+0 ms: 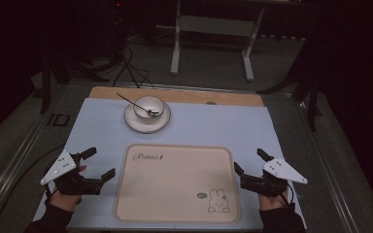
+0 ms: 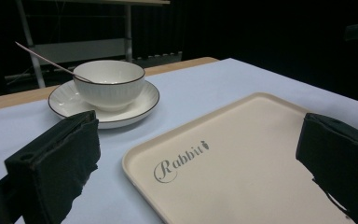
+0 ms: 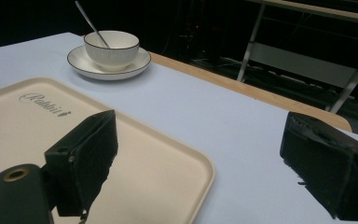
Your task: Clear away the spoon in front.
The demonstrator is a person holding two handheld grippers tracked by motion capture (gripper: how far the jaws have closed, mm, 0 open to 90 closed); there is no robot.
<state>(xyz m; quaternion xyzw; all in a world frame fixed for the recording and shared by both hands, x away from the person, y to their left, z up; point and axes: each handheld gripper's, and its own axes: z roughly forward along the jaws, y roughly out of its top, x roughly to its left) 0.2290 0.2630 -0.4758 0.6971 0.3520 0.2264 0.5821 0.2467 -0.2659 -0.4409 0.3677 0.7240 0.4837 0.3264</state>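
Note:
A cream tray (image 1: pixel 175 213) printed with "Rabbit" and a small rabbit lies at the front middle of the pale blue mat (image 1: pixel 102 126). Behind it a white bowl (image 1: pixel 149 107) stands on a white saucer (image 1: pixel 135 124), with a spoon (image 1: pixel 131 101) leaning in the bowl. My left gripper (image 1: pixel 98 163) rests open just left of the tray, nothing between its jaws. My right gripper (image 1: pixel 248 162) rests open just right of the tray, also holding nothing. In the left gripper view the bowl (image 2: pixel 109 84) and tray (image 2: pixel 242 163) lie ahead; the right gripper view shows the bowl (image 3: pixel 112 49) and tray (image 3: pixel 23 135).
The mat covers a wooden tabletop (image 1: pixel 175 95) whose far edge shows bare. Beyond the table stand a white metal frame (image 1: pixel 213 34) and cables (image 1: pixel 128 68) on a dark floor.

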